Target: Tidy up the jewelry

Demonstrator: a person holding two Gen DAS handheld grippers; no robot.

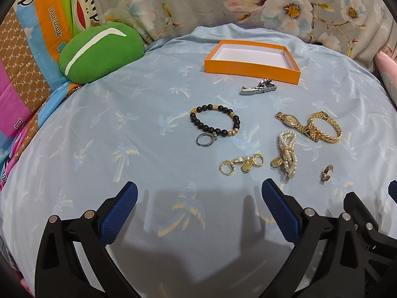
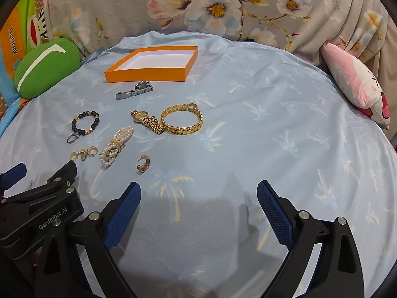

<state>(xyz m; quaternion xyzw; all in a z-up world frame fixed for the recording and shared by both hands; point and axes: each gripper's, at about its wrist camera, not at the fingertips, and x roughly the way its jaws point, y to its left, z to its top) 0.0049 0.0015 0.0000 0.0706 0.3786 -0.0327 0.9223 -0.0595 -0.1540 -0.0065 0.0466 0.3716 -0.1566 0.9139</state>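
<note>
**Jewelry loose on the sheet, box holds nothing**

Jewelry is scattered on the light blue palm-print sheet [image 1: 99, 129], none of it in the orange box [image 1: 250, 70]. The box sits at the far side, open top, white bottom fully showing.

Pieces, from the box toward the grippers:
- silver watch [image 1: 258, 87] just in front of the box
- black bead bracelet [image 1: 215, 120] with gold beads; a silver ring [image 1: 205, 139] touches its near edge
- gold watch [image 1: 291, 121], its strap running into a gold chain bracelet [image 1: 325, 126]; the two touch
- pearl bracelet [image 1: 289, 157], bunched up
- cluster of gold earrings [image 1: 242, 165] just left of the pearls
- single gold earring [image 2: 143, 164] off to the right of the pearls, apart from the rest

Left gripper [image 1: 199, 192]: fingers spread wide, nothing between them, over bare sheet just short of the earring cluster. Right gripper [image 2: 199, 191]: fingers also wide apart and holding nothing, over bare sheet, jewelry ahead and to its left. The two grippers sit side by side.

Around the sheet: green cushion [image 1: 99, 52] at far left, pink cushion [image 2: 359, 84] at right, floral fabric [image 1: 223, 2] behind.
</note>
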